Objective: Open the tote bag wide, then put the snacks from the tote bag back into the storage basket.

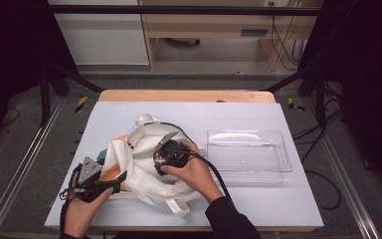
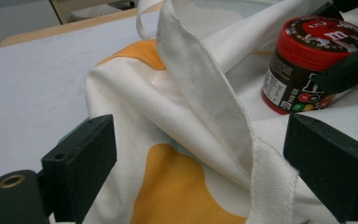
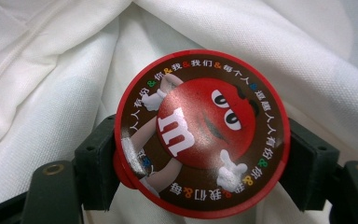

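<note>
Right gripper (image 3: 200, 154) clamped on round red-lidded brown candy tub (image 3: 201, 133), one jaw on each side, tub sitting on the white cotton tote bag with orange patches (image 1: 142, 167). Left gripper (image 2: 200, 172) spread wide, bag fold and strap between its jaws, nothing pinched. Clear plastic tray (image 1: 248, 152) just right of the bag on the bench (image 1: 278, 199).

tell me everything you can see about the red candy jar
The candy jar is a small round tub with a red lid printed with a red M&M character ringed by Chinese text, and a dark brown label on its side. It stands upright on the white tote bag, lid closed. The right hand-held gripper clamps it from both sides, jaws against its body below the lid.
</note>
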